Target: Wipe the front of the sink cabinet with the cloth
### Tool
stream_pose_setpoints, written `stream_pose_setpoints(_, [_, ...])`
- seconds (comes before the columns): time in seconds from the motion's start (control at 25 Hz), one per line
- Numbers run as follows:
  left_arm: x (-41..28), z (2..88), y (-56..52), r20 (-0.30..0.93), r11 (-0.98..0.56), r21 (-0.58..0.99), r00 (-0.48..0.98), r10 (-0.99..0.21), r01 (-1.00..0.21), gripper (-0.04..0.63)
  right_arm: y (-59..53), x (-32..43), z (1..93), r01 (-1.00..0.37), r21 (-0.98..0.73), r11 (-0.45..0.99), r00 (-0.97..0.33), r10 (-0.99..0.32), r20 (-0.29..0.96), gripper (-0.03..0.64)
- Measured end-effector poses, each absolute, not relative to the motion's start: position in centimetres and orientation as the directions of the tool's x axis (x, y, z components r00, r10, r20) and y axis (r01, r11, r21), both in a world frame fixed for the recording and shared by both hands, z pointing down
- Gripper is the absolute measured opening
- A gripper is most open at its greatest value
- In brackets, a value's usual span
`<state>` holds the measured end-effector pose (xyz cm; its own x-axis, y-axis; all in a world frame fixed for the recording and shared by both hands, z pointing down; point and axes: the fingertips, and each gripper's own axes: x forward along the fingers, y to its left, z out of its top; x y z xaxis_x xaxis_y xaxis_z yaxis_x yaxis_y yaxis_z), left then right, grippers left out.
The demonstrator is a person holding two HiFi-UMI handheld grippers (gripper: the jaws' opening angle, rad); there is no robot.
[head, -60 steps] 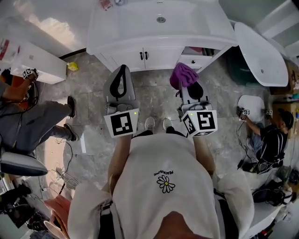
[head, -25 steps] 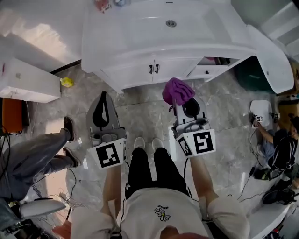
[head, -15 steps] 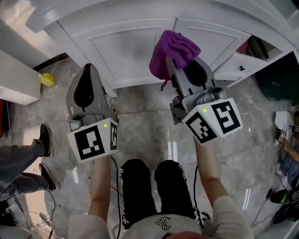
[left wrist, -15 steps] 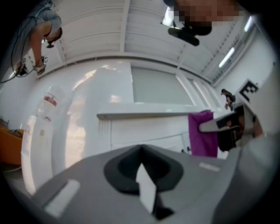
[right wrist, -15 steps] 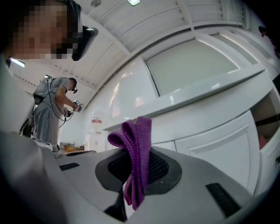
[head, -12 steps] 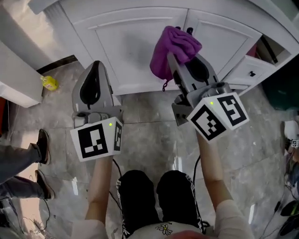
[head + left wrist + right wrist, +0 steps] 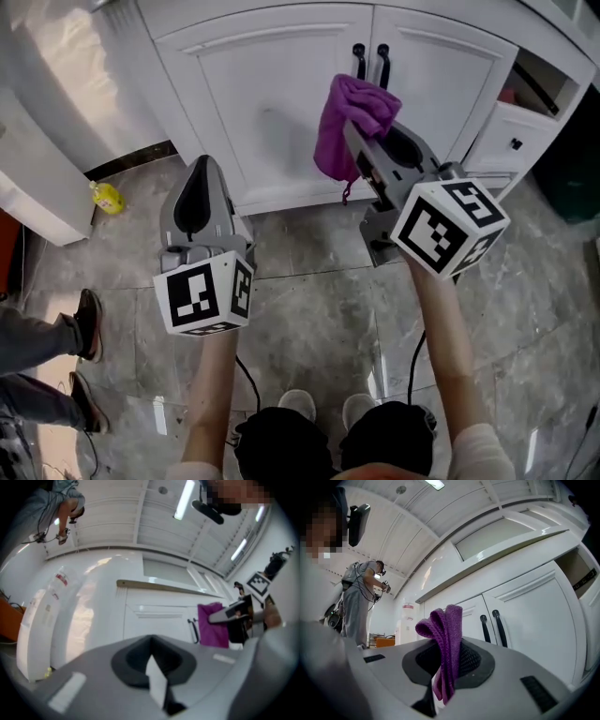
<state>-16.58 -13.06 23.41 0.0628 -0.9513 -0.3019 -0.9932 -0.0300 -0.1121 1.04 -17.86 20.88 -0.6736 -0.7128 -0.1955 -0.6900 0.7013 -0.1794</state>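
The white sink cabinet [image 7: 272, 103] fills the top of the head view, its two doors shut with a pair of dark handles [image 7: 368, 60] at the middle seam. My right gripper [image 7: 361, 127] is shut on a purple cloth [image 7: 345, 120] that hangs bunched just short of the left door, below the handles. In the right gripper view the cloth [image 7: 444, 644] sticks up folded from the jaws, with the handles [image 7: 492, 627] behind it. My left gripper [image 7: 199, 192] is shut with nothing in it, low before the left door [image 7: 154, 618].
A drawer [image 7: 527, 94] at the cabinet's right stands open. A small yellow object [image 7: 108, 198] lies on the marble floor by a white unit [image 7: 37, 202] at left. Another person's legs and shoe [image 7: 86, 323] are at the left edge. My own feet [image 7: 323, 408] are on the floor below.
The person has closed in and crouched before the cabinet. Both grippers have come forward to the doors, the right one carrying the purple cloth up near the handles.
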Motion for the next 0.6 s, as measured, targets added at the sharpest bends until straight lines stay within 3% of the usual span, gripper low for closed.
stream_pose_setpoints(0.28, [-16.8,23.5,-14.0,-0.288,-0.059,-0.139,0.097,-0.953,-0.989,0.005,-17.8,-1.1,19.7,-0.672,-0.156,0.724,-0.704,-0.69,-0.17,0.052])
stream_pose_setpoints(0.6, [-21.4,23.3,-14.4,-0.314,0.016,-0.128,0.026,-0.949,-0.992,0.005,-20.8,-15.2,14.8,-0.561,-0.094,0.822,-0.816,-0.569,-0.101,0.051])
